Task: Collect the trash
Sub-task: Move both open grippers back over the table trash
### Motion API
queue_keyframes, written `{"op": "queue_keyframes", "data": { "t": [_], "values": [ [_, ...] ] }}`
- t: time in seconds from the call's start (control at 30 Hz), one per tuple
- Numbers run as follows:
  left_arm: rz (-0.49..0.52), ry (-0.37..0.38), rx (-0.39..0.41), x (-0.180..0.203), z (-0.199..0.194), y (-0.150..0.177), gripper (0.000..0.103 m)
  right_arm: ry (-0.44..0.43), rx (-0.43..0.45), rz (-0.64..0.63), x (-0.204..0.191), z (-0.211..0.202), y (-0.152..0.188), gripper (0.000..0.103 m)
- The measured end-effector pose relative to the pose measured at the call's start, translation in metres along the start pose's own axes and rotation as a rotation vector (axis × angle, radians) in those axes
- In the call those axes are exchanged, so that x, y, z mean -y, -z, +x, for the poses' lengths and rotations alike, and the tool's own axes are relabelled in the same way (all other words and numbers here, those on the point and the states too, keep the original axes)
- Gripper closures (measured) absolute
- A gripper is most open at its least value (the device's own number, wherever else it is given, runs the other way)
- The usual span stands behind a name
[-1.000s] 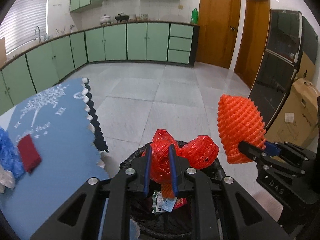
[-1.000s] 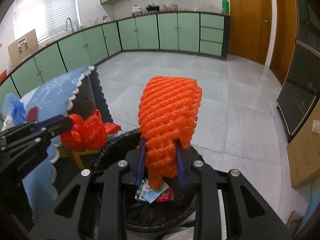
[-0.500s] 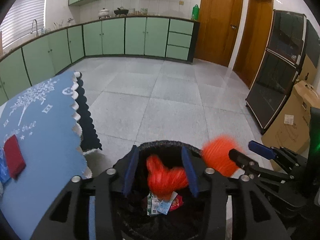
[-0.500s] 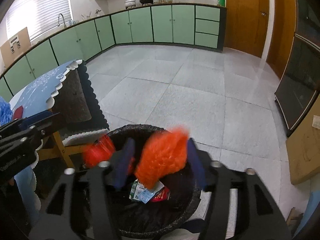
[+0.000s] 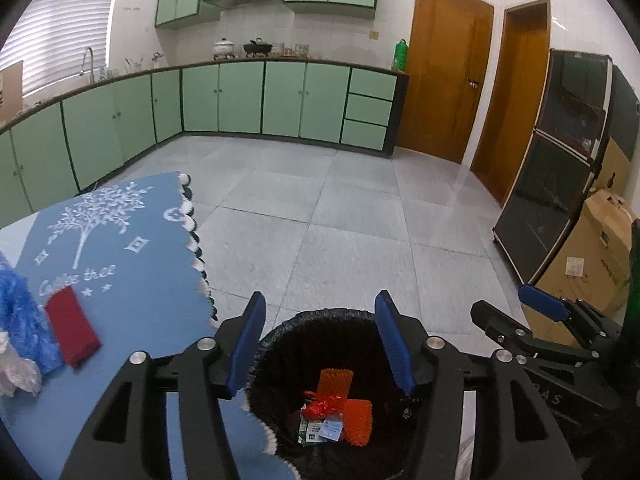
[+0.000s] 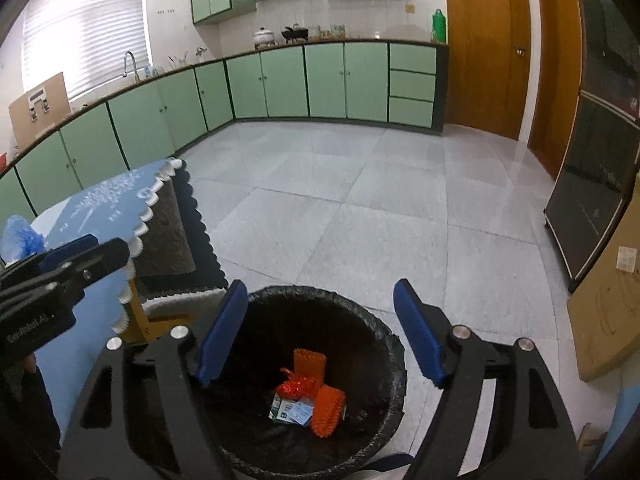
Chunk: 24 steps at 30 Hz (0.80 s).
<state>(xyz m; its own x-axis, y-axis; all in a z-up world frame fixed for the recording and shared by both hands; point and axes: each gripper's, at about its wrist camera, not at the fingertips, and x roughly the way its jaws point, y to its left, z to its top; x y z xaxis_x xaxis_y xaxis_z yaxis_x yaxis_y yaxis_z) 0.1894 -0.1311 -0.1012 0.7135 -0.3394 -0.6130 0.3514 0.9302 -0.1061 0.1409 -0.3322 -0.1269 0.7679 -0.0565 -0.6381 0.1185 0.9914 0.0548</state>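
A black-lined trash bin (image 5: 280,332) (image 6: 384,344) stands on the floor beside the table. At its bottom lie an orange foam net (image 5: 358,420) (image 6: 328,404), a second orange net piece (image 5: 334,382) (image 6: 308,362), a crumpled red bag (image 5: 320,408) (image 6: 298,386) and a paper wrapper (image 5: 320,430) (image 6: 290,410). My left gripper (image 5: 320,340) hangs over the bin, its jaws opening with nothing between them. My right gripper (image 6: 320,332) is likewise above the bin, jaws opening and empty. Each gripper shows at the edge of the other's view.
The table with a blue cloth (image 5: 120,248) (image 6: 100,200) sits to the left; on it lie a red strip (image 5: 72,328), a blue plastic bag (image 5: 20,320) (image 6: 20,232) and white crumpled plastic (image 5: 16,372). A cardboard box (image 5: 592,260) and dark glass cabinet (image 5: 556,184) stand right.
Both grippers let go: the red bag dropped from the left and the orange net from the right, and both now lie in the bin. The jaws spread wider and both grippers rose a little.
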Motion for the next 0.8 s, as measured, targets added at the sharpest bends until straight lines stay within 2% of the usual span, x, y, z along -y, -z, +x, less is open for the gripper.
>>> {"op": "queue_keyframes", "data": {
  "t": [0.07,0.17,0.23,0.4,0.53,0.8],
  "values": [
    [-0.007,-0.009,0.013,-0.005,-0.010,-0.002,0.041,-0.004,0.019,-0.011,-0.006,-0.012,-0.004,0.023],
    [-0.012,-0.028,0.031,-0.015,-0.028,-0.001,0.036,-0.014,0.040,-0.014,-0.016,-0.025,-0.009,0.012],
    [-0.022,-0.046,0.044,-0.026,-0.041,0.000,0.028,-0.034,0.049,-0.014,-0.025,-0.035,-0.014,0.010],
    [-0.065,-0.106,0.070,-0.062,-0.070,0.006,0.019,-0.068,0.069,-0.048,-0.054,-0.047,-0.021,0.008],
    [-0.096,-0.207,0.092,-0.102,-0.094,0.015,0.014,-0.110,0.092,-0.082,-0.086,-0.053,-0.023,0.008],
    [-0.159,-0.399,0.104,-0.185,-0.130,0.041,0.013,-0.221,0.123,-0.156,-0.158,-0.050,-0.021,0.007]
  ]
}}
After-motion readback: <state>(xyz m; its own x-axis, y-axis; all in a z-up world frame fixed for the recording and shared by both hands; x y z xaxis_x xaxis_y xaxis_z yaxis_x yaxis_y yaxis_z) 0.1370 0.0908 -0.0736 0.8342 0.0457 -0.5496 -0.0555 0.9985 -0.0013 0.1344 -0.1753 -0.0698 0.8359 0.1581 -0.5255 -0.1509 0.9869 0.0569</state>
